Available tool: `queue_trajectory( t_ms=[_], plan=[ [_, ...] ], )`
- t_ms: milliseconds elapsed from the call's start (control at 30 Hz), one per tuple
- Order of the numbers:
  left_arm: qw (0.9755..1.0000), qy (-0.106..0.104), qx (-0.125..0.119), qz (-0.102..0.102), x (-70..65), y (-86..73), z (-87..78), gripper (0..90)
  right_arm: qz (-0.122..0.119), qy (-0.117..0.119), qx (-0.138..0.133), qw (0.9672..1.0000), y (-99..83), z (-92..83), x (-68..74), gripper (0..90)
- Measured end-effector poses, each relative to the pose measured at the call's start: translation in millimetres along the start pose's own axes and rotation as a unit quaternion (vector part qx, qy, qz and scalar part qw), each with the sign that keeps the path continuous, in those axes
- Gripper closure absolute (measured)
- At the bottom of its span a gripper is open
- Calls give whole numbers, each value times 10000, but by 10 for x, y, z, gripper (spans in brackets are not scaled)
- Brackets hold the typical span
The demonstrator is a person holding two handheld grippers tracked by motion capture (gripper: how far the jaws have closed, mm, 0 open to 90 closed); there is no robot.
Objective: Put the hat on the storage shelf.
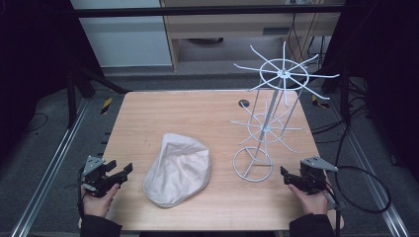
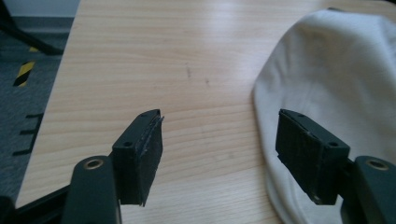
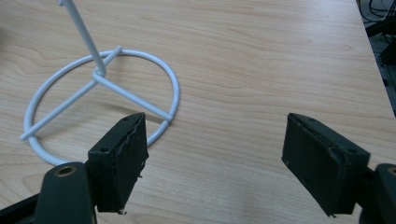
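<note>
left claw: my left gripper (image 1: pixel 118 174) sits lower left of the high view, jaws spread wide and holding nothing; it points right, toward the cap

right claw: my right gripper (image 1: pixel 289 177) waits lower right, jaws spread too, empty; it faces the stand's base ring, close but not touching it

cap: the cream flat cap (image 1: pixel 178 169) lies flat, lower centre of the high view, between my two claws; in the left gripper view its edge (image 2: pixel 275 140) sits just inside my right-hand jaw, so I judge I'm lined up to pinch the brim

stand: the white wire stand (image 1: pixel 267 126) is upright, right of centre, its spoked arms fanned out at two heights; I take those arms as the place a cap would hang; its base ring (image 3: pixel 100 93) fills the upper left of the right gripper view

open room: bare wood stretches across the upper left of the table (image 1: pixel 163 113); a clear strip separates cap and base ring

edges: both hands hover over the near edge; the upper spokes overhang the far right corner, so a lift there needs care
</note>
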State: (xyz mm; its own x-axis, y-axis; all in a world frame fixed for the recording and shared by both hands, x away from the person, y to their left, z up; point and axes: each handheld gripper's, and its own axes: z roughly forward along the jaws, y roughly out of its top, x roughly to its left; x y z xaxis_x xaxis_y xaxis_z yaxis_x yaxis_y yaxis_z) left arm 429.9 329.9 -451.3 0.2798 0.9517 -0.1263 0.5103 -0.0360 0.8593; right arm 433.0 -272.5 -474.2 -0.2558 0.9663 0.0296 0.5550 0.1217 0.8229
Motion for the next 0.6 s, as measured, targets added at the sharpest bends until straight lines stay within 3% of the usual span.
queue_trajectory(
  t_ms=[333, 600],
  plan=[
    [9988, -386, -134, 270, -238, 129, -92, 363, 23, -75, -43, 10000, 10, -32, 16, 219],
    [9974, -490, -124, 512, -406, 197, -100, 369, 41, -53, -49, 10000, 18, -29, 13, 211]
  ],
)
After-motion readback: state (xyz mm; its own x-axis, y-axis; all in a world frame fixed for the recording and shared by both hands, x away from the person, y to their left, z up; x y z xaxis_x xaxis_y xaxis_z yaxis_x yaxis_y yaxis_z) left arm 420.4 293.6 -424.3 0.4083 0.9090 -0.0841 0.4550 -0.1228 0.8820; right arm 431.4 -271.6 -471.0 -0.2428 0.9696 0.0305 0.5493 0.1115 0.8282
